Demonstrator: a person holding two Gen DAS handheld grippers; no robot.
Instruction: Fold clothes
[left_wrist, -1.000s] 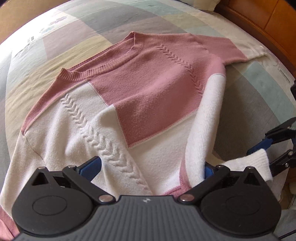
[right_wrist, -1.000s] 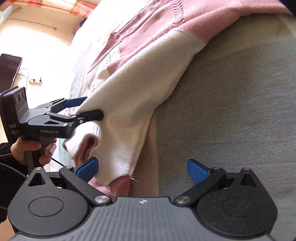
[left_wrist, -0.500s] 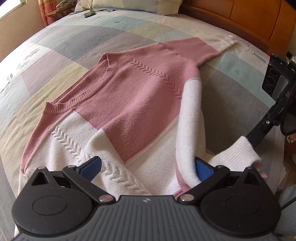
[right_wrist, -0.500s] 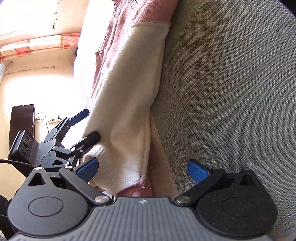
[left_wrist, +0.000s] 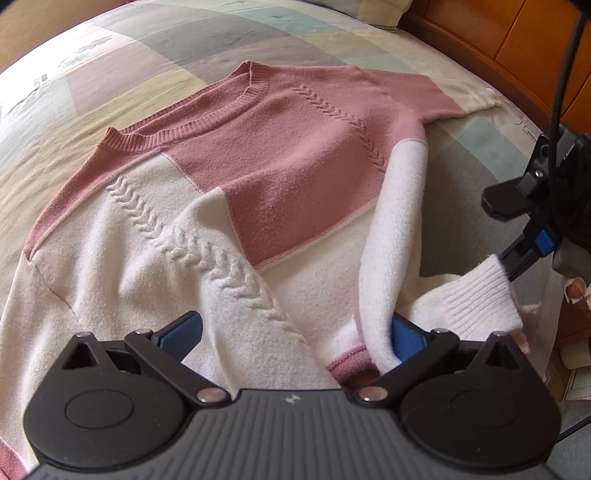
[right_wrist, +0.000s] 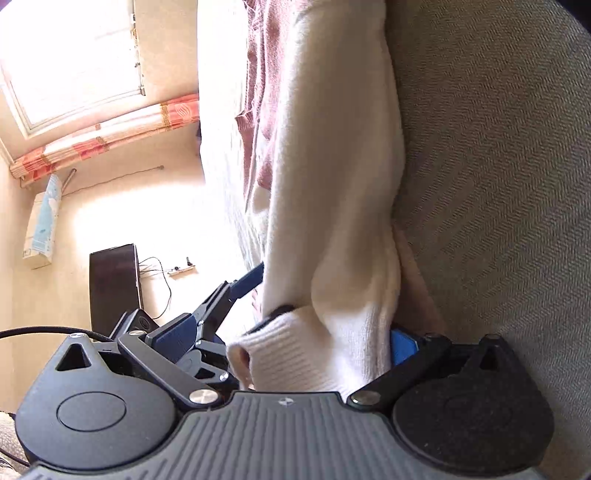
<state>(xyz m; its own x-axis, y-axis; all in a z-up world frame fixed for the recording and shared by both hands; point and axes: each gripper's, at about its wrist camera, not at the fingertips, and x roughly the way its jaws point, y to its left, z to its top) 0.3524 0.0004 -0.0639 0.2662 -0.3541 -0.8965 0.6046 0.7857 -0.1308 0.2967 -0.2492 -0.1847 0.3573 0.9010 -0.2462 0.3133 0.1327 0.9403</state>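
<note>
- Where the left wrist view takes in the bed (left_wrist: 122, 74), a pink and white sweater (left_wrist: 258, 184) is seen spread face up on the patchwork bedspread, its ribbed collar (left_wrist: 192, 122) towards the far side and its hem nearest the camera.
- At the left of that view, a white body panel with a raised cable braid (left_wrist: 207, 254) is seen running down towards the camera.
- The left gripper (left_wrist: 295, 334) is held low over the hem with its jaws spread wide; white knit is bunched between the blue pads (left_wrist: 181, 332), and whether any of it is pinched cannot be told.
- Further right, the pink chest panel is crossed by the white near sleeve (left_wrist: 399, 236), which is draped down the sweater's side towards the hem.
- The sleeve's ribbed cuff (left_wrist: 476, 302) is seen lifted off the bedspread at the right edge, with the right gripper (left_wrist: 524, 254) at its far side.
- In the right wrist view, the cuff (right_wrist: 295, 354) is seen filling the gap between the right gripper's (right_wrist: 291, 350) fingers, whose jaws stand apart around it; a firm clamp cannot be confirmed.
- The left gripper (right_wrist: 236, 295) is seen there just left of the sleeve, fingers parted.
- A grey patch of bedspread (right_wrist: 498, 184) fills the right side.
</note>
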